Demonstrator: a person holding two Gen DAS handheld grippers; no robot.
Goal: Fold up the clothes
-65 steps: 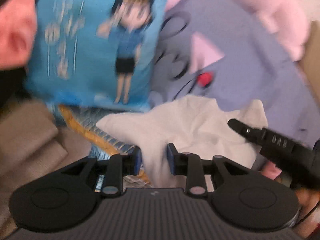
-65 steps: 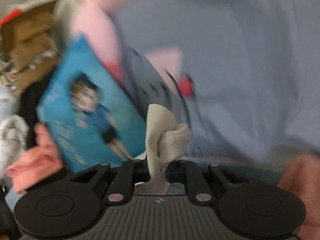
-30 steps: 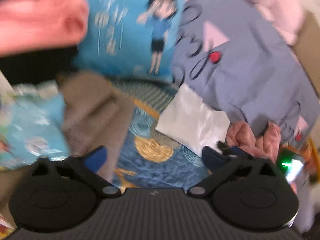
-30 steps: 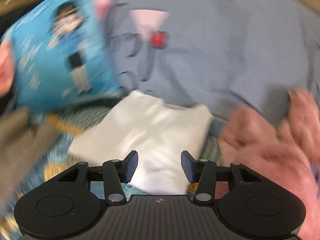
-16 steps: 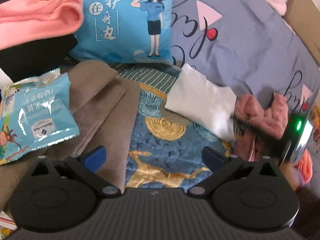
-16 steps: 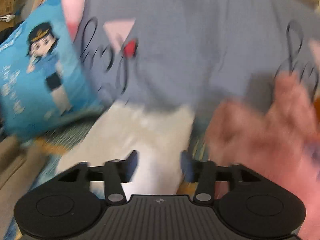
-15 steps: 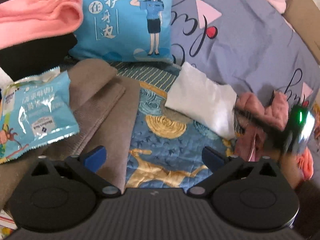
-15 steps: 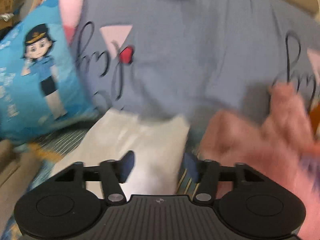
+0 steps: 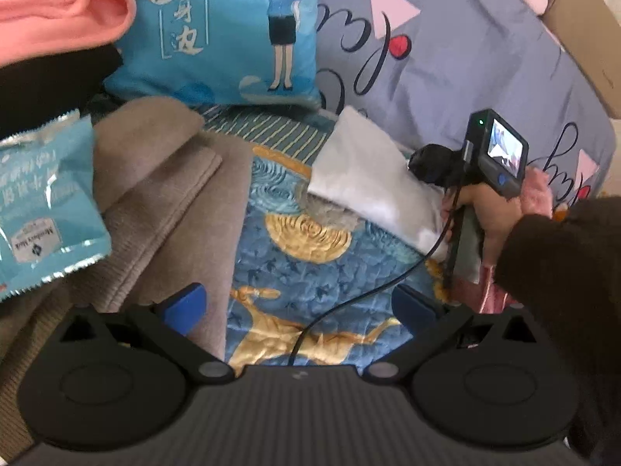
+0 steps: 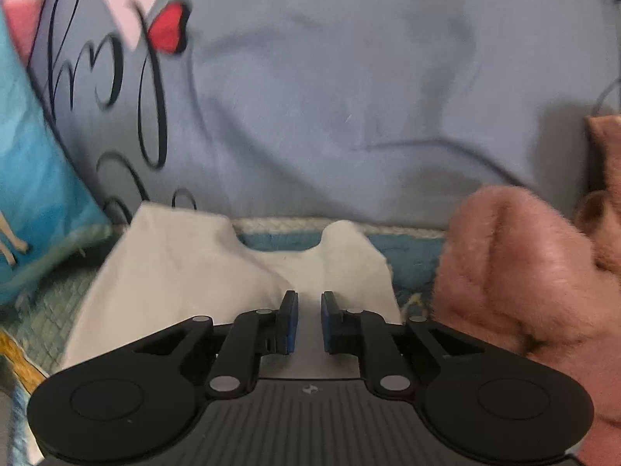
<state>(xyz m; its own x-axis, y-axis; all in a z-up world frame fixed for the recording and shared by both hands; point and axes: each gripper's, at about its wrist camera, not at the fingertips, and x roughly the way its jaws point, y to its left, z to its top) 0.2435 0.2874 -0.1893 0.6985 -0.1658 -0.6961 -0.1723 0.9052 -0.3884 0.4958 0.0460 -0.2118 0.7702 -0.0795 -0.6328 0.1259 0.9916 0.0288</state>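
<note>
Garment: white cloth (image 10: pixel 217 268) folded flat, beside blue cushion (image 9: pixel 233 31).
Right gripper (image 10: pixel 309 320): jaws narrowed over cloth's edge, apparently to pinch; contact unclear.
Left gripper (image 9: pixel 299 306): jaws wide, empty, held back from cloth.

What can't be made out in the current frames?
- Right wrist view: whether the right gripper pinches the white garment; fingers nearly closed, contact unclear.
- Left wrist view: the garment's right end, hidden behind the hand and device.
- Left wrist view: pink fluffy garment, mostly behind the dark sleeve.
- Left wrist view: snack packet print, too blurred.
</note>
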